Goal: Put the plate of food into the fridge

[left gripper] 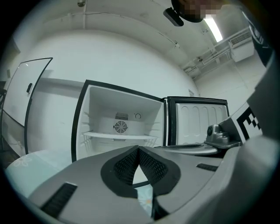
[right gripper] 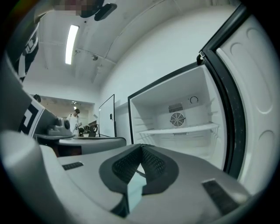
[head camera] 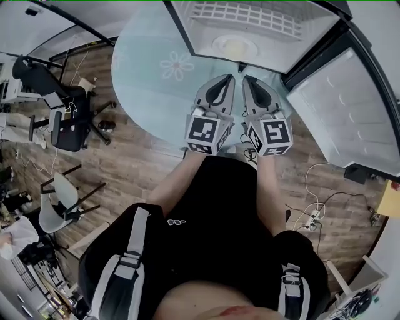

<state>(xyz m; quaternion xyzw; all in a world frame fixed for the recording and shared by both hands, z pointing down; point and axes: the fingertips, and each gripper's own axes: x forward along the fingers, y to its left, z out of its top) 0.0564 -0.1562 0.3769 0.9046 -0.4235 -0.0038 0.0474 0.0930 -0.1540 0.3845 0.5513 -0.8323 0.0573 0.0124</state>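
Note:
The fridge (head camera: 250,31) stands open at the top of the head view. A pale round plate (head camera: 234,45) lies on its floor under a wire shelf (head camera: 244,14). My left gripper (head camera: 226,78) and right gripper (head camera: 245,79) are held side by side just in front of the opening, and both point into it. Each is shut with tips touching and nothing between them. The left gripper view shows the tips (left gripper: 138,148) before the white interior (left gripper: 120,124). In the right gripper view the tips (right gripper: 141,147) hide the fridge's lower part, so the plate does not show.
The fridge door (head camera: 350,106) swings open to the right, close beside my right gripper. A pale teal round table (head camera: 150,69) with a flower print lies under the grippers. Office chairs (head camera: 62,119) stand at left. Cables and a power strip (head camera: 310,219) lie on the wooden floor.

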